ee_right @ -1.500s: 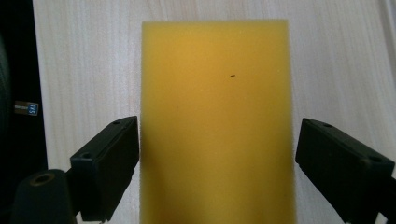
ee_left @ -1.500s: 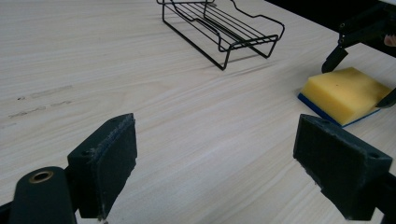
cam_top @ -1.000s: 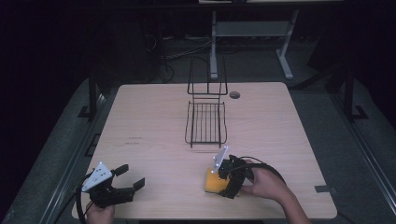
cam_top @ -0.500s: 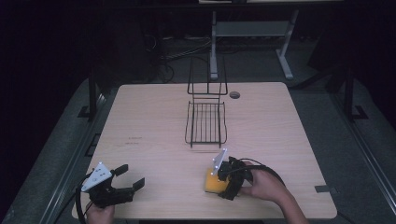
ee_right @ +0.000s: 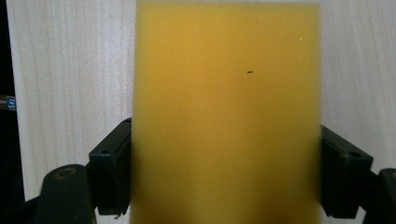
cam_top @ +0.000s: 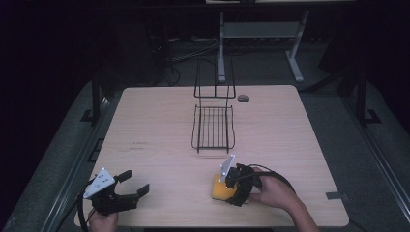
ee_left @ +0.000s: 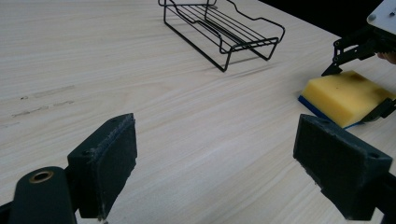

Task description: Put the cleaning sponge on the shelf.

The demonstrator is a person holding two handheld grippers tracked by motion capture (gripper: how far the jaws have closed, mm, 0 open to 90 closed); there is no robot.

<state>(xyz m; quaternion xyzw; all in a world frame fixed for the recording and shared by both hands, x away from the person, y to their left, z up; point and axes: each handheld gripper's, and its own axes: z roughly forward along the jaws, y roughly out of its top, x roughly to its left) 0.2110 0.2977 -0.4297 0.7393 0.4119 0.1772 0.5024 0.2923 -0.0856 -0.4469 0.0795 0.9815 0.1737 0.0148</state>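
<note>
Sponge pinched in my right gripper at the near edge of the table, rack beyond it.

My right gripper (cam_top: 231, 189) has its jaws pressed against the two long sides of the yellow sponge (cam_top: 223, 189), which lies flat on the table (cam_top: 145, 125) near its front edge, right of centre; from the left gripper view I see a blue layer under the yellow. In the right gripper view the sponge's (ee_right: 226, 112) long axis runs straight away from the jaws. The black wire rack (cam_top: 213, 126) sits in the middle of the table, farther off than the sponge and well apart from it, with bare wood between them. A round hole (cam_top: 243, 98) lies at the far edge, right of the rack. My left gripper (cam_top: 129, 185) sits at the near left corner, jaws spread wide with nothing between them, well apart from the sponge.
</note>
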